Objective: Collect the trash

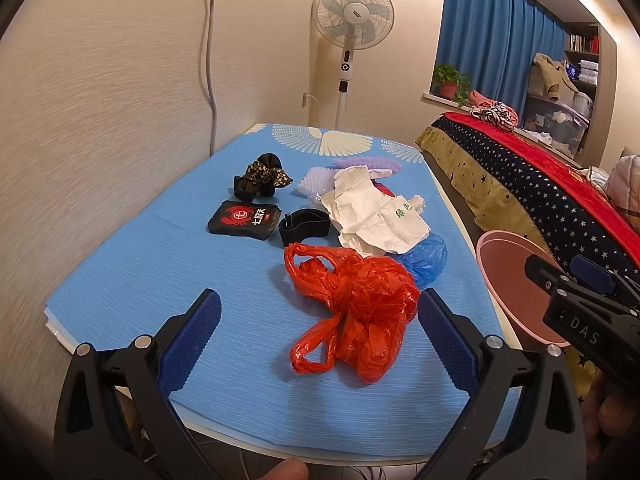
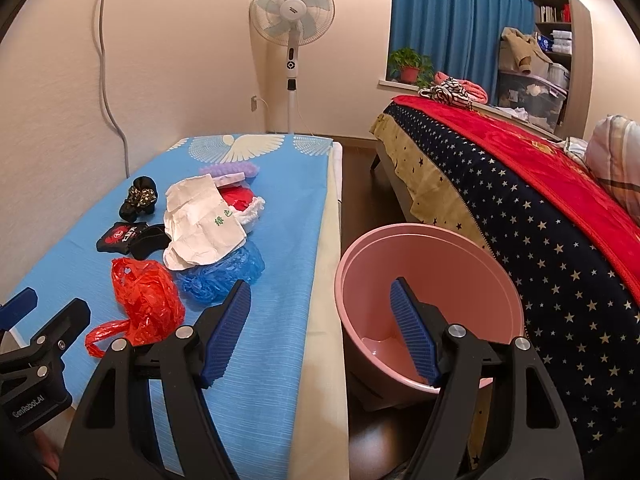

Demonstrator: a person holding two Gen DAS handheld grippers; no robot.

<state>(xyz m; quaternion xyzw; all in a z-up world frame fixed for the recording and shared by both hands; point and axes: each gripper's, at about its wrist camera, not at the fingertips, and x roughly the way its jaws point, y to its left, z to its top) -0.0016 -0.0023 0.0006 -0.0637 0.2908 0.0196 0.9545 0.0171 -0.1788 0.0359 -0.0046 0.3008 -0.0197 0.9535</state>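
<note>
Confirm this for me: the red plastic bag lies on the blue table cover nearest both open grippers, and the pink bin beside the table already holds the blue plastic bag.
Wrong on one point: the pink bin is empty. The blue plastic bag lies on the blue table cover, just behind the red plastic bag. The right wrist view shows it. Both the left gripper and right gripper are open.

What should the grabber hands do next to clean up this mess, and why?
Probably the left gripper should ease forward and close on the red plastic bag. Its jaws are open and empty, and the bag lies right between them, nearest of all the trash. The pink bin waits empty beside the table, under the open right gripper.
</note>
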